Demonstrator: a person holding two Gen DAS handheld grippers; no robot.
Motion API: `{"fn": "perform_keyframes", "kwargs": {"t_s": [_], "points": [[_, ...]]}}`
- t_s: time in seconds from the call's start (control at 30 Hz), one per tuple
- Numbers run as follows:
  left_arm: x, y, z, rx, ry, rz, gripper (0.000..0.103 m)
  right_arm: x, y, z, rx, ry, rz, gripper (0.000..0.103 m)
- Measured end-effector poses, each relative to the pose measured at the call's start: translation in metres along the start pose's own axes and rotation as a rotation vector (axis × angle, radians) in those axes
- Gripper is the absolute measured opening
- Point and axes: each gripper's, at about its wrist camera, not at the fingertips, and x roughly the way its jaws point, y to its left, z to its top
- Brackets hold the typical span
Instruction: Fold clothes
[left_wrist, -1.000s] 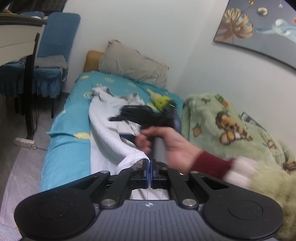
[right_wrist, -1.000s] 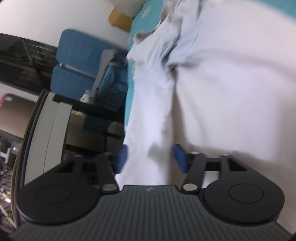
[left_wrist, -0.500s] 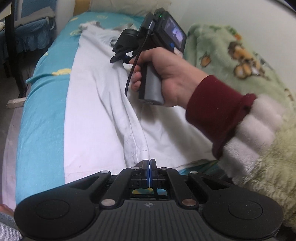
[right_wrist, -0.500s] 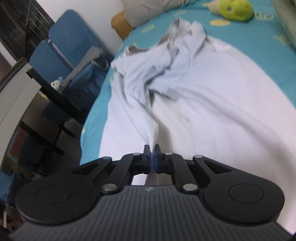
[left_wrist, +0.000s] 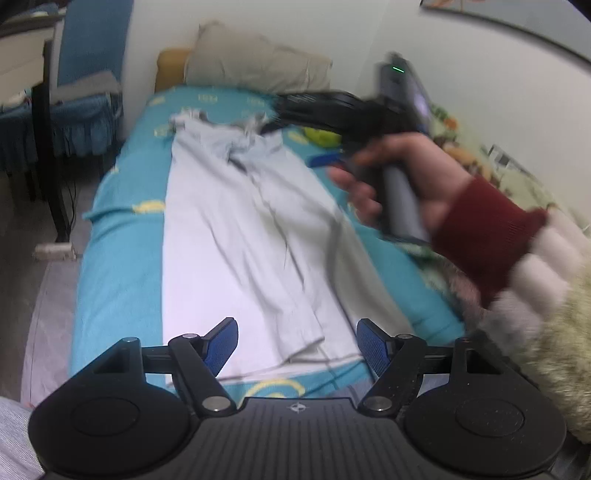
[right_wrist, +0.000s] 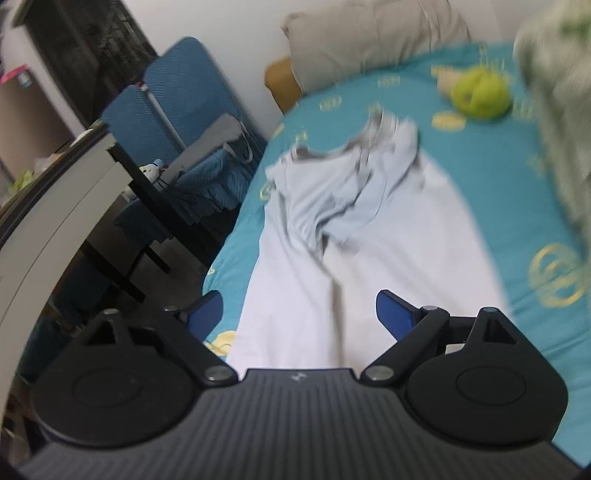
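Garment: a pale blue-white garment (left_wrist: 236, 236) lies lengthwise on the bed (left_wrist: 122, 258), near hem by the left claw, bunched grey-trimmed end toward the pillow.
Fold state: one long crease runs down its middle; the far end is rumpled, so I cannot tell which part of the garment it is.
Left claw: the left claw (left_wrist: 297, 347) is released and its jaws are opening; the near hem shows in the gap between the blue pads (left_wrist: 221, 345), neither pad pressing on it.
Right claw: the right claw (right_wrist: 301, 312) is released too, jaws opening; cloth shows between and below them, free of both.
Right claw, from the left view: a motion-blurred black shape (left_wrist: 332, 110) above the bed; its tips cannot be made out there.
Hand: the person's right hand (left_wrist: 402, 177) grips the grey handle, a dark red cuff (left_wrist: 484, 229) and fluffy sleeve behind it, all smeared.
Blanket: a green blanket (right_wrist: 554, 110) at the right edge is cut off and blurred; its print is unreadable.
Toy: a yellow-green round soft thing (right_wrist: 480, 92) sits on the sheet beyond the garment, partly hidden by the right claw in the left view.
Pillow: a beige pillow (left_wrist: 255, 62) at the head, an ochre one half hidden behind it.
Chair: a blue chair (right_wrist: 184, 107) beside the bed, its lower part hidden by the tabletop's (right_wrist: 55, 206) edge.
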Motion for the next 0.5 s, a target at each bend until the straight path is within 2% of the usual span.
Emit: {"fn": "perform_keyframes", "kwargs": {"t_s": [0.13,0.23,0.37,0.5], "points": [[-0.001,-0.003,0.012,-0.013,-0.047,-0.045,0.075,-0.057,-0.018,0.005,-0.027,-0.028,-0.069,0.091],[0.022,-0.014,0.020,0.002,-0.034,-0.074,0.075,-0.089,-0.040,0.001,0.017,-0.069,-0.113,0.091],[0.077,-0.029,0.036,0.086,-0.017,-0.084,0.073,-0.107,-0.069,-0.014,0.140,-0.098,-0.082,0.091],[0.145,-0.028,0.051,0.111,0.018,-0.087,0.063,-0.102,-0.081,-0.027,0.215,-0.090,-0.053,0.091]]}}
